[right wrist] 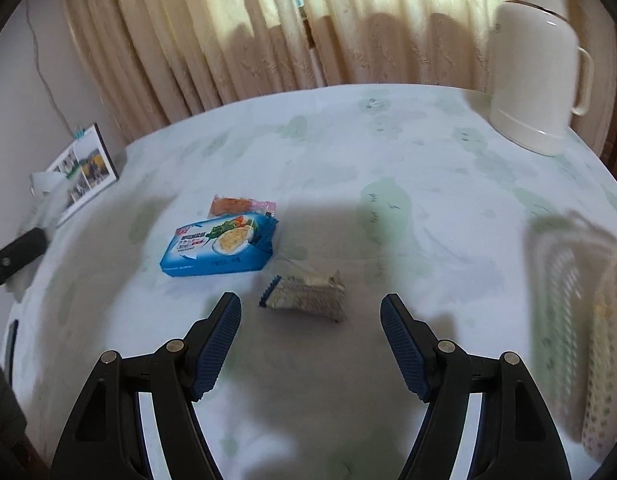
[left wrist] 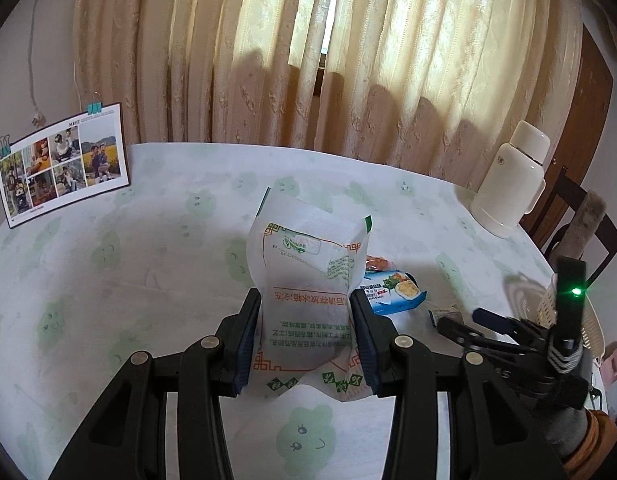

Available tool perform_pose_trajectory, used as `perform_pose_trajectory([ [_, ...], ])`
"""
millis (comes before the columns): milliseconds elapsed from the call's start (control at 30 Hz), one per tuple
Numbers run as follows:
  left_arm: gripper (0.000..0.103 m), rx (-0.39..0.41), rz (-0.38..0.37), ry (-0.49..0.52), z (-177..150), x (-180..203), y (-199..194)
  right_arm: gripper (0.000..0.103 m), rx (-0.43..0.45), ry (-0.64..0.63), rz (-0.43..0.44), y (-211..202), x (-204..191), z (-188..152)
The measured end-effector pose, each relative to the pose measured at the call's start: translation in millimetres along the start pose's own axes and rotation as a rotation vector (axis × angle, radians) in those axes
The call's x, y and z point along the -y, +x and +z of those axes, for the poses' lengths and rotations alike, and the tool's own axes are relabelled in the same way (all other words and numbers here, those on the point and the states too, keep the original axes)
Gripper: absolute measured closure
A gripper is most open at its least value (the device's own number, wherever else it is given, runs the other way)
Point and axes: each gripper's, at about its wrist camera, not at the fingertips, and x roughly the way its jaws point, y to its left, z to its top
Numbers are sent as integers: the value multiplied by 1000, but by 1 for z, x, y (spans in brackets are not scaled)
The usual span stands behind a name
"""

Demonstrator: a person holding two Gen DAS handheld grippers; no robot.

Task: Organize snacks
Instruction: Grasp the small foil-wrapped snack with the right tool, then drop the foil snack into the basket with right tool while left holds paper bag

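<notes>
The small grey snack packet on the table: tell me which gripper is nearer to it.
Right. The right gripper hangs open just short of the grey packet; the left gripper is off to the side, clamping the white bag.

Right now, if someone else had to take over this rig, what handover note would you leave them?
Left gripper: shut on the white snack bag, held above the table.
Right gripper: open, empty, aimed at the small grey packet.
On the table: blue snack pack, with an orange packet just behind it.
Basket sits at the right; contents unclear.
Left: bag in hand plus three packets to sort.
</notes>
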Motion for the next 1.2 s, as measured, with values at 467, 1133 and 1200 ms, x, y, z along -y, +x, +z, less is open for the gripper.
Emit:
perform_pose_trajectory([
  [467,63,-18,-7,-1,-2,3,5,57,-24,-113,-96,21,-17,4],
  [1133,63,-13,-40,31,-8,14,4,60,172,-64,-82,-43,-17,-8],
  [1200,63,-14,-42,35,-9,16,4,60,186,-56,-81,-50,-16,-8],
])
